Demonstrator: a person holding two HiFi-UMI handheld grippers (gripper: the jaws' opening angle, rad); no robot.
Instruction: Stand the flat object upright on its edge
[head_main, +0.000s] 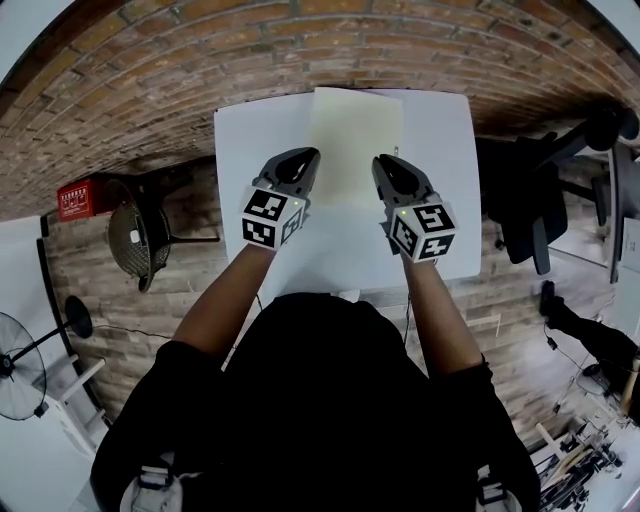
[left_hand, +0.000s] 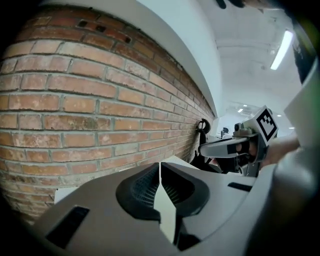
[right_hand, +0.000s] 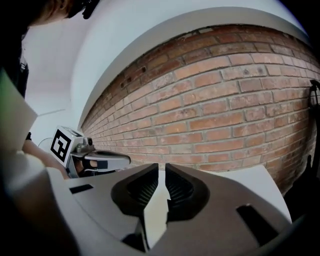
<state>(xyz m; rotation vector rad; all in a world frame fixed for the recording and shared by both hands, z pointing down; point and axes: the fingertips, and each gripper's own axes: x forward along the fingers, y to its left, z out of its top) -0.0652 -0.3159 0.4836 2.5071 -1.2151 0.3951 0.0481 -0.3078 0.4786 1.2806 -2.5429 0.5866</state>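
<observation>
A pale yellow flat sheet (head_main: 355, 140) lies broad side up in the middle of the white table (head_main: 450, 130), reaching its far edge. My left gripper (head_main: 305, 158) sits at the sheet's left edge with its jaws shut; in the left gripper view (left_hand: 160, 172) only a thin pale sliver shows between the pads. My right gripper (head_main: 383, 163) rests over the sheet's right edge. In the right gripper view (right_hand: 161, 172) its jaws stand a narrow gap apart with nothing between them. Each gripper view shows the other gripper off to the side. Whether the sheet is raised off the table I cannot tell.
A brick wall (left_hand: 100, 100) rises just beyond the table's far edge. A black office chair (head_main: 530, 200) stands right of the table. On the left are a round mesh seat (head_main: 135, 240), a red crate (head_main: 80, 197) and a floor fan (head_main: 20, 365).
</observation>
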